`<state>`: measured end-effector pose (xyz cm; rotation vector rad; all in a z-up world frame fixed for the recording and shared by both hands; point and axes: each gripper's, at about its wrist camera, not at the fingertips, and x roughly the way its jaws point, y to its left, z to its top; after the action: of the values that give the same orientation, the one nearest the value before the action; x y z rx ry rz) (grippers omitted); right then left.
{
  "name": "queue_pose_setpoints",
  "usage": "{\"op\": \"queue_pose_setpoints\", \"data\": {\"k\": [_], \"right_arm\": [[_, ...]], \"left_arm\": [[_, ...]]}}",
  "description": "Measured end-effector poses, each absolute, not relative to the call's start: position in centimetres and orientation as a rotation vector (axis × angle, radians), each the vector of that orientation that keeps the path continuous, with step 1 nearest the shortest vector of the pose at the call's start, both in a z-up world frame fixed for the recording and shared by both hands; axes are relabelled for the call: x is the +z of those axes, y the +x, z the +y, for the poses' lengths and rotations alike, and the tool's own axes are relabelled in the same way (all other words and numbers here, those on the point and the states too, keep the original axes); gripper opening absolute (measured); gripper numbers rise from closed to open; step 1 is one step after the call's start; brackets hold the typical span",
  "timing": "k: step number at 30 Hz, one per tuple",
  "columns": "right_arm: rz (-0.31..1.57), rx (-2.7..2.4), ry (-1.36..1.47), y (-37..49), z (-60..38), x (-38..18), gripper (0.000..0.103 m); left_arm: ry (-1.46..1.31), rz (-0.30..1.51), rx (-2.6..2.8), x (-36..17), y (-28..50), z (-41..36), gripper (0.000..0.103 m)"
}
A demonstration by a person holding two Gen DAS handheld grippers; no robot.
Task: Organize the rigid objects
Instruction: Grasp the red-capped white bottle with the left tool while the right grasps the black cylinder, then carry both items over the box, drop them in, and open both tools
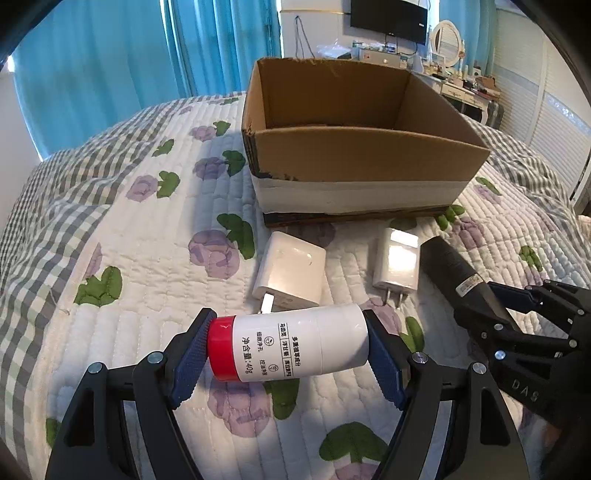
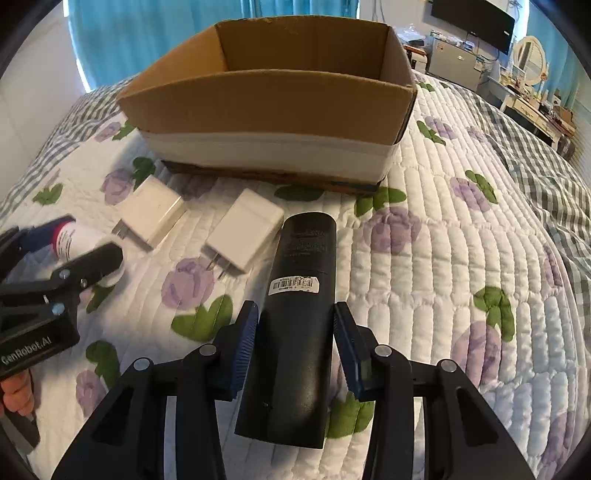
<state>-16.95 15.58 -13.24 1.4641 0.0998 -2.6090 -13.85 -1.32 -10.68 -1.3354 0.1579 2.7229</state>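
Observation:
My left gripper (image 1: 286, 345) is shut on a white bottle with a red cap (image 1: 291, 343), held crosswise by its two ends, low over the quilt. My right gripper (image 2: 295, 339) is shut on a black cylinder (image 2: 299, 314) that points toward an open cardboard box (image 2: 273, 96). The left wrist view shows the cylinder (image 1: 448, 264), the right gripper (image 1: 517, 317) and the box (image 1: 354, 155). Two white chargers (image 1: 290, 271) (image 1: 397, 262) lie on the quilt before the box; in the right wrist view they lie left of the cylinder (image 2: 153, 212) (image 2: 245, 229). The left gripper (image 2: 70, 254) with the bottle (image 2: 74, 240) shows at far left.
The bed is covered by a white quilt (image 1: 147, 240) with purple flowers and a grey checked border. Blue curtains (image 1: 110, 55) hang behind. A dresser with a mirror (image 1: 448, 40) and a wall screen (image 1: 388, 18) stand beyond the bed.

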Motion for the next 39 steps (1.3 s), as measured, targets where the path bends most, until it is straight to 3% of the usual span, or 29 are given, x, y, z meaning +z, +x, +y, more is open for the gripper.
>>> {"op": "queue_pose_setpoints", "data": {"k": [12,18,24,27,32,39], "right_arm": [[0.255,-2.582,1.456,-14.4,14.1,-12.8,0.038],[0.128,-2.494,1.594,-15.8,15.1,-15.2,0.037],[0.061,-2.480,1.604,-18.3,14.9,-16.4,0.050],[0.153,-2.517,1.592,-18.6,14.1,-16.5,0.041],[0.222,-2.541,1.521,-16.9,13.6,-15.0,0.041],[0.198,-2.605,1.342,-15.8,14.4,-8.4,0.041]], "left_arm": [[-1.353,0.165,2.714,-9.8,-11.6,-0.7,0.079],[-1.370,0.152,2.702,-10.0,-11.7,-0.7,0.079],[-1.390,0.152,2.688,-10.7,-11.8,-0.6,0.079],[-1.395,0.142,2.685,-10.7,-11.9,-0.8,0.079],[-1.377,0.137,2.687,-10.3,-11.7,-0.6,0.079],[-1.275,0.119,2.714,-6.2,-12.1,-0.5,0.079]]}}
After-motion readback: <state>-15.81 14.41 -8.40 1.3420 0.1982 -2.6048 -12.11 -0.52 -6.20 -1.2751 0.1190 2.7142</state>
